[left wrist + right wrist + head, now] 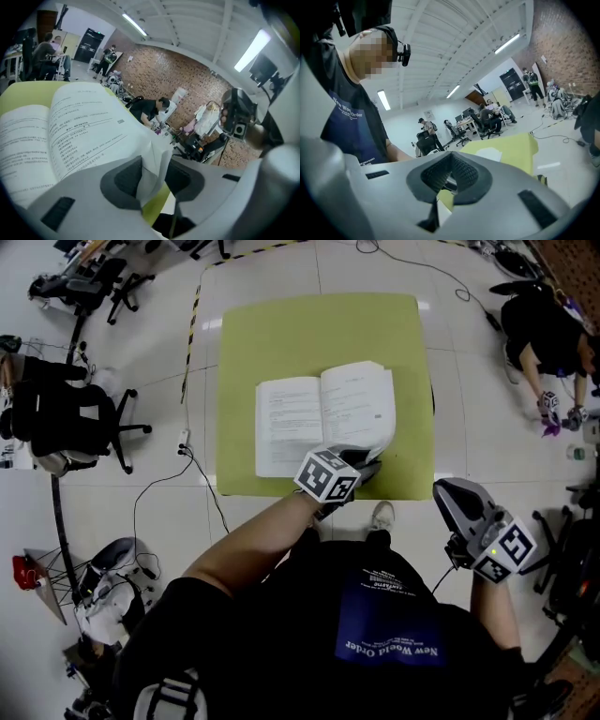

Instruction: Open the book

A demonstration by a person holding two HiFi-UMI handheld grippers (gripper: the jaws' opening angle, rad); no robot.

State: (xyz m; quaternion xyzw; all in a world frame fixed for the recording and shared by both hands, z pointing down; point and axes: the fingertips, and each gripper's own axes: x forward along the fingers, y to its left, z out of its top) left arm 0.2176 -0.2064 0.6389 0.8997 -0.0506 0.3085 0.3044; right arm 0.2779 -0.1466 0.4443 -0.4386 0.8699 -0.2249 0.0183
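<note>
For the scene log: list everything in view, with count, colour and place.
table: one, yellow-green, centre of the floor.
book: one, white pages, lying open on the table.
office chairs: at least two, black, left of the table.
hazard tape: one strip, yellow-black, floor by the table's left edge.
bystander: one, dark clothes, crouching upper right.
left gripper: one, grey, fingers apart around the book's near right page corner.
right gripper: one, grey, fingers together, empty, right of the table.
</note>
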